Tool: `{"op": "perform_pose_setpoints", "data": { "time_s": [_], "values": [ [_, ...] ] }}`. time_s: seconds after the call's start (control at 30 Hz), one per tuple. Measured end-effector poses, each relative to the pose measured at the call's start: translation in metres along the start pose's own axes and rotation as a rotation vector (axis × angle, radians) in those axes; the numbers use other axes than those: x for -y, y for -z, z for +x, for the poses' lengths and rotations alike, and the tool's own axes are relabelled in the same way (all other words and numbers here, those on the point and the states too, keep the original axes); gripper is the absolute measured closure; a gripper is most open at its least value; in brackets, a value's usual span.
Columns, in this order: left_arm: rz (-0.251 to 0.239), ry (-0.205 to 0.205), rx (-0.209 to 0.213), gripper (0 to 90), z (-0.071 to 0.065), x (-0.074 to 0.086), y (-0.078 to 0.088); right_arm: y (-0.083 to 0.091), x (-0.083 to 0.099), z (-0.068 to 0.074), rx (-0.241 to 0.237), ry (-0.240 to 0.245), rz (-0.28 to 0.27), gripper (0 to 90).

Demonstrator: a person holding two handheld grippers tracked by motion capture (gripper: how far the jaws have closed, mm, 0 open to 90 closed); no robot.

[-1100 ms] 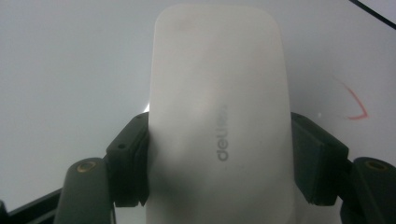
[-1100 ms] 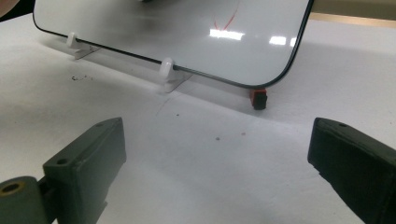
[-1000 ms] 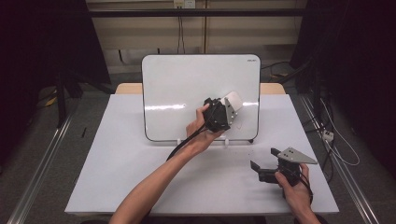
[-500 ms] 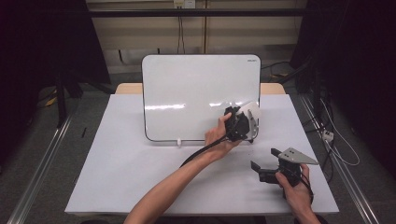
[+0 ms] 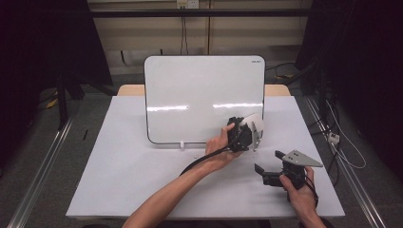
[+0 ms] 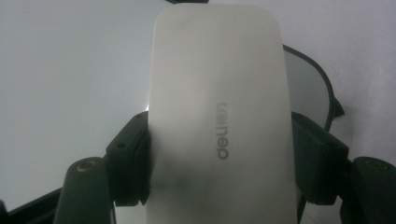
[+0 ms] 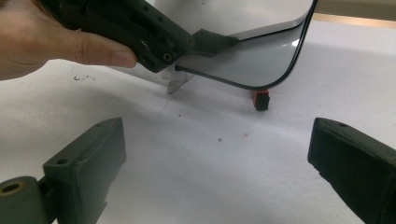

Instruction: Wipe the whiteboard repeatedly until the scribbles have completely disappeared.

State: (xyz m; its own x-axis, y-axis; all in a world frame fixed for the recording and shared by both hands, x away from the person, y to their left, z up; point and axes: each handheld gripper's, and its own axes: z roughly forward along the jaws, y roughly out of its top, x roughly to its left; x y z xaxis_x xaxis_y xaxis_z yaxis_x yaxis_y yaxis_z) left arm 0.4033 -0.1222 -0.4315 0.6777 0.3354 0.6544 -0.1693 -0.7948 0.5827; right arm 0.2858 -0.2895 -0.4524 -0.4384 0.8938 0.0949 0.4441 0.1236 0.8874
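A white whiteboard (image 5: 199, 95) with a dark rim stands upright at the back of the white table (image 5: 133, 180). My left gripper (image 5: 248, 132) is shut on a white block eraser (image 5: 253, 121) and holds it against the board's lower right corner. In the left gripper view the eraser (image 6: 219, 116), printed with grey letters, sits clamped between both pads (image 6: 130, 158). My right gripper (image 5: 268, 167) rests on the table to the right of the board, open with nothing between its fingers. In the right gripper view its jaws stand wide apart, facing the board's corner (image 7: 261, 65) and the left gripper (image 7: 140, 28).
A small red foot (image 7: 260, 99) props the board's right corner, and a white foot (image 5: 181, 144) shows under its middle. Small dark specks lie on the table before the board. Dark curtains and cables surround the table; a metal rail runs along each side.
My left gripper has carried the eraser down and to the right across the board, from its right middle to its lower right corner. The right gripper has stayed in place.
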Motion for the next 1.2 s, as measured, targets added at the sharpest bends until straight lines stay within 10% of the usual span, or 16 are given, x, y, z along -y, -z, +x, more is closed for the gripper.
{"op": "perform_pose_setpoints", "data": {
  "time_s": [0.27, 0.73, 1.2],
  "values": [
    [0.030, 0.003, -0.017, 31.2, 0.007, 0.011, 0.008, 0.002, 0.001, -0.001, 0.007, -0.001, 0.000, 4.1],
    [0.041, 0.170, -0.071, 31.2, 0.056, 0.045, 0.029, 0.001, 0.000, 0.000, 0.010, 0.001, 0.003, 4.1],
    [0.045, 0.078, -0.061, 31.1, 0.041, 0.035, 0.023, -0.002, -0.002, 0.001, 0.005, 0.010, 0.004, 4.0]
  ]
}}
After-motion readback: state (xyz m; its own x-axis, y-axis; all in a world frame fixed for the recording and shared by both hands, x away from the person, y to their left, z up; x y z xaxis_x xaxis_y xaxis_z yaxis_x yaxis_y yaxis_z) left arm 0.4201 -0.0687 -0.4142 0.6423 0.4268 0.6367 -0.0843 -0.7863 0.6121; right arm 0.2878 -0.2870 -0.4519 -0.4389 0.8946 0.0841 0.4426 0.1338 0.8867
